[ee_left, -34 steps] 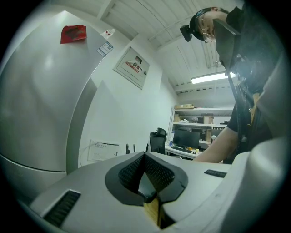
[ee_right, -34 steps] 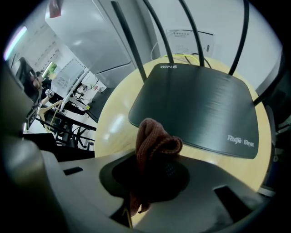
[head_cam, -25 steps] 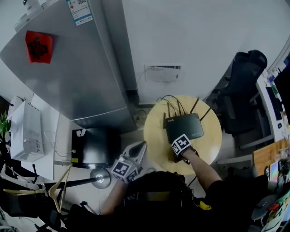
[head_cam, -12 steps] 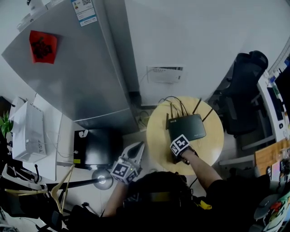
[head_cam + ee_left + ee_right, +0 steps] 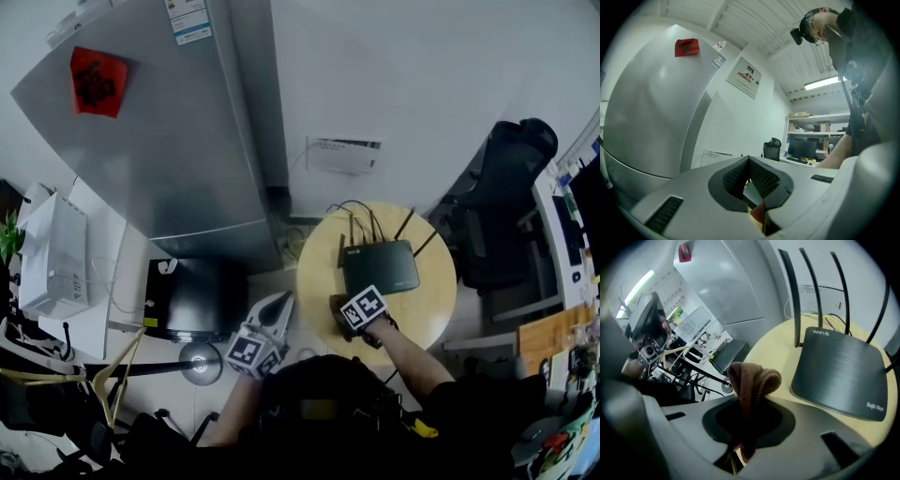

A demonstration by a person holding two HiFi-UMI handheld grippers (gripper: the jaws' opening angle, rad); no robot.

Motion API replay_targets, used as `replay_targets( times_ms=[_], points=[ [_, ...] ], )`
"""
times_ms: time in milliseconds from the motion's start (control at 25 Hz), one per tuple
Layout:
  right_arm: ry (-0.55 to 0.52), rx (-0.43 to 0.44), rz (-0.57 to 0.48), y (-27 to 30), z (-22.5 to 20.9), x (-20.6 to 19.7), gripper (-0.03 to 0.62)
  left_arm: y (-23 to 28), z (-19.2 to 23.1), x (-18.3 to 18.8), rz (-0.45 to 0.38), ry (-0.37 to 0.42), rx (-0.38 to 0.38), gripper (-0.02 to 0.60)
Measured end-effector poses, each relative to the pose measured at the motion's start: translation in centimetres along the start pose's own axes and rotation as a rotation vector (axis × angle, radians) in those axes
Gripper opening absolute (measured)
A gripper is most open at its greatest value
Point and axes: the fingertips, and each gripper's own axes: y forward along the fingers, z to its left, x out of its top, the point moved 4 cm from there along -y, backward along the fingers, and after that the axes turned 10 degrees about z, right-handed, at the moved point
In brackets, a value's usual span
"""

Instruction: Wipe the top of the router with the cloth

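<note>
The router (image 5: 380, 267) is a flat black box with a finely lined top and white "WIFI6" print at one back corner. It lies flat on the far half of a round pale-wood table (image 5: 773, 348), with thin black antennas standing up along its back edge. The cloth (image 5: 752, 380) is brown and bunched into a soft fold. It is pinched between the jaws of the right gripper (image 5: 745, 413) and rises above them, just beside the router's near corner and off its top.

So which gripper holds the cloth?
The right gripper: its jaws are shut on the brown cloth, beside the router. The left gripper is shut on nothing.
</note>
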Motion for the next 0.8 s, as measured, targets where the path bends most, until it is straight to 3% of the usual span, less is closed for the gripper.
replay_targets(
  times_ms=[160,440,600,800],
  points=[
    [0.035,0.038,-0.069,-1.1,-0.1,0.5,0.062,0.6,-2.1,0.4,0.013,0.022,0.005,-0.003],
    [0.197,0.125,-0.194,-2.8,0.0,2.6,0.063,2.4,-4.1,1.6,-0.014,0.055,-0.026,-0.003],
    [0.265,0.119,-0.217,-1.9,0.2,2.7,0.063,4.2,-3.0,1.7,0.017,0.087,-0.125,-0.003],
    [0.434,0.070,-0.238,-0.9,-1.7,5.0,0.063,5.8,0.0,2.4,0.057,0.080,-0.228,-0.003]
  ],
)
